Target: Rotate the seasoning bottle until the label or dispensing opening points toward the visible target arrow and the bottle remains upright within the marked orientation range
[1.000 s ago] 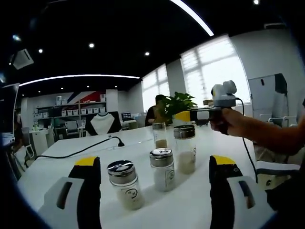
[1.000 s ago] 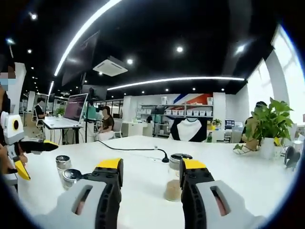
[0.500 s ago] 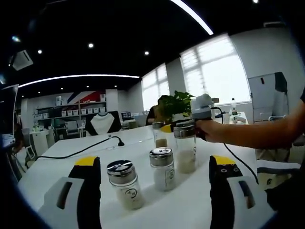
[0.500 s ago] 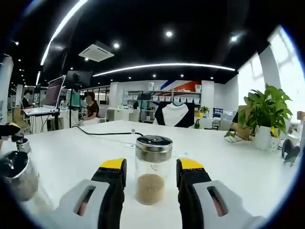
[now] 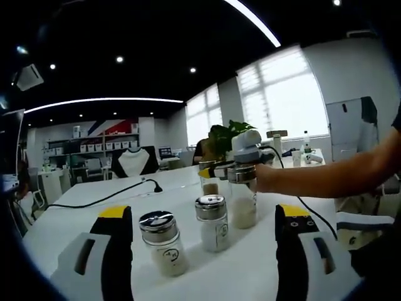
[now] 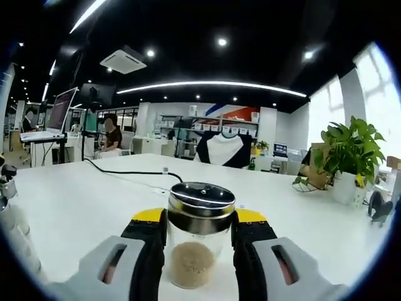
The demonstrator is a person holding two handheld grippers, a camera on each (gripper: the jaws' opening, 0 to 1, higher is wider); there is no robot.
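Observation:
A small glass seasoning bottle (image 6: 193, 263) with a steel lid and brown granules stands upright on the white table (image 6: 75, 200). My right gripper (image 6: 199, 216) has its jaws against both sides of it, just below the lid. In the left gripper view the same bottle (image 5: 210, 183) is the farthest of the group, and the right gripper (image 5: 216, 169) reaches it from the right, held by a hand (image 5: 266, 177). My left gripper (image 5: 203, 212) is open wide with nothing between its jaws, and it stays back from the bottles.
Three more bottles with pale contents stand nearer: a squat one (image 5: 163, 243), a middle one (image 5: 213, 224) and a tall one (image 5: 243, 199). A black cable (image 5: 106, 197) crosses the table. A potted plant (image 6: 351, 157) stands at the far right edge.
The right gripper has moved forward, so the brown-granule bottle now sits between its jaws instead of ahead of them. Its jaw gap has narrowed slightly. The left gripper has stayed put.

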